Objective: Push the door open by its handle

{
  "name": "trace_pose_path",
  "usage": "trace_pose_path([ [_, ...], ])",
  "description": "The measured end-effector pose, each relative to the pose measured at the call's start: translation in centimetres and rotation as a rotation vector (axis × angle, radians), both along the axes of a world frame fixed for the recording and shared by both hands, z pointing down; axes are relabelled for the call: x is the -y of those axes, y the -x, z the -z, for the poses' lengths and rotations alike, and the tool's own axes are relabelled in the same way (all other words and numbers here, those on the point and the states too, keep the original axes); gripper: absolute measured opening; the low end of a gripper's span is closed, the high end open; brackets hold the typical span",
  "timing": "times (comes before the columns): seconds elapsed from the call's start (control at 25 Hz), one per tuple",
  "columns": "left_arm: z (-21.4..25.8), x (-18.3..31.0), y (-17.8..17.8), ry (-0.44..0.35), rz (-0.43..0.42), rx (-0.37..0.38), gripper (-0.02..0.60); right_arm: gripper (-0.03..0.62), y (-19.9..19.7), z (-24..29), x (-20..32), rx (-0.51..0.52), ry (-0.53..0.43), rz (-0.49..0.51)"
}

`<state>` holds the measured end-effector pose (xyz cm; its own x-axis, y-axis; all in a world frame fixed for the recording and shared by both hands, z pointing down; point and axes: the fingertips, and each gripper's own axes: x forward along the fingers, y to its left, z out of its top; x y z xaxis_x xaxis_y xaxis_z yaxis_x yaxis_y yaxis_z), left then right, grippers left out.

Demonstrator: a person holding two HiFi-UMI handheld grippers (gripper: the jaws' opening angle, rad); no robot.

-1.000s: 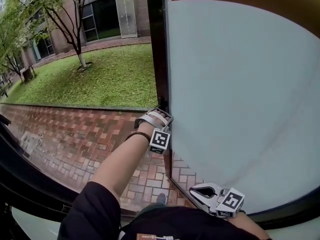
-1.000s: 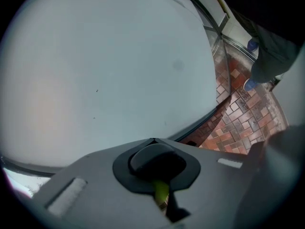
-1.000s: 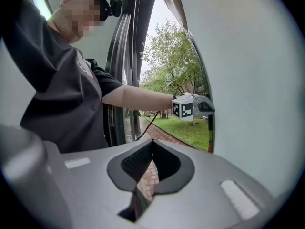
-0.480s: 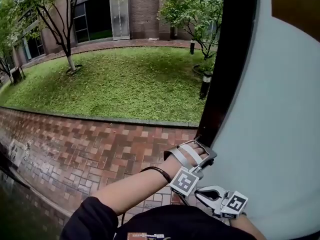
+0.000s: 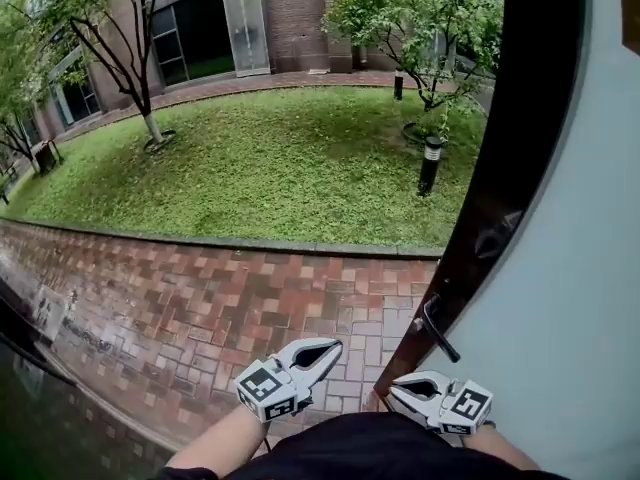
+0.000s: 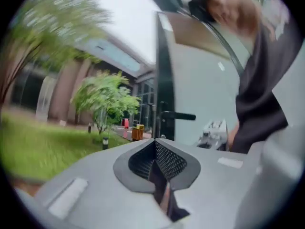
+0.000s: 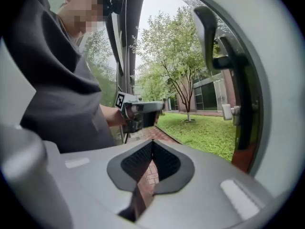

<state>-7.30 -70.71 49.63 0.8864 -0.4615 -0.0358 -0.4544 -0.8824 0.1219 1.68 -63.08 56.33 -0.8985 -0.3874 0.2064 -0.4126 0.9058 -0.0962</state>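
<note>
The door [image 5: 560, 298], a frosted glass pane in a dark frame, stands swung open at the right of the head view. Its black lever handle [image 5: 440, 336] juts from the frame's edge and also shows in the left gripper view [image 6: 178, 116] and the right gripper view [image 7: 209, 32]. My left gripper [image 5: 335, 346] hangs low by my body, left of the handle and apart from it, shut with nothing in its jaws. My right gripper [image 5: 392, 388] sits just below the handle, also shut and empty, touching nothing.
Beyond the doorway lies wet red brick paving [image 5: 200, 288], then a lawn [image 5: 270, 158] with trees [image 5: 420, 8] and short bollard lamps [image 5: 430, 163]. A brick building [image 5: 230, 18] stands behind. A dark frame edge [image 5: 20, 338] crosses the lower left.
The door has swung farther open to the right. My left gripper has come off the door's edge and dropped back toward my body. The right gripper has stayed put.
</note>
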Motion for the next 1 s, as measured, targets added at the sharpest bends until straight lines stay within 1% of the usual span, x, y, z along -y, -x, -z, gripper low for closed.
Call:
trace_pose_path([
  [0.04,-1.7,0.4,2.2,0.161,0.055,-0.116,0.0,0.0,0.0,-0.1,0.6,0.006,0.003,0.01],
  [0.08,-3.0,0.4,4.1,0.258,0.114,-0.2,0.0,0.0,0.0,-0.4,1.1,0.006,0.013,0.015],
  [0.12,-4.2,0.1,5.6,0.303,0.165,-0.244,0.0,0.0,-0.1,-0.5,1.3,0.002,0.023,0.021],
  [0.16,-5.2,-0.5,6.5,0.314,0.2,-0.251,0.0,0.0,-0.1,-0.6,1.4,-0.004,0.028,0.029],
  [0.2,-6.0,-1.1,6.9,0.306,0.216,-0.232,0.0,0.0,-0.2,-0.6,1.6,-0.008,0.028,0.034],
  [0.32,-7.9,-1.8,7.1,0.271,0.214,-0.137,0.0,0.0,-0.4,-0.9,2.6,-0.009,0.024,0.019],
  [0.44,-8.4,-1.7,7.3,0.242,0.203,-0.093,0.0,0.001,1.3,-1.7,2.6,-0.001,0.012,0.045],
  [0.52,-8.0,-0.9,6.7,0.227,0.203,-0.065,0.0,0.001,3.6,-2.7,3.1,0.002,0.024,0.096],
  [0.6,-7.1,-1.0,5.0,0.224,0.202,-0.044,0.0,0.0,6.2,-4.2,3.2,-0.013,0.058,0.175],
  [0.68,-5.9,-2.6,3.3,0.204,0.2,-0.03,0.0,0.0,8.2,-5.8,2.5,-0.041,0.086,0.255],
  [0.72,-5.4,-3.7,2.8,0.189,0.208,-0.024,0.0,0.002,8.8,-6.4,2.0,-0.045,0.1,0.278],
  [0.8,-5.0,-6.1,2.5,0.161,0.263,-0.011,0.0,0.0,9.0,-7.7,1.2,-0.04,0.136,0.291],
  [0.88,-5.3,-8.6,2.9,0.144,0.352,0.005,0.0,0.0,8.4,-9.1,0.2,-0.053,0.162,0.304],
  [1.0,-6.3,-12.9,4.4,0.151,0.47,0.04,0.0,0.001,7.9,-10.5,-1.2,-0.072,0.176,0.321],
])
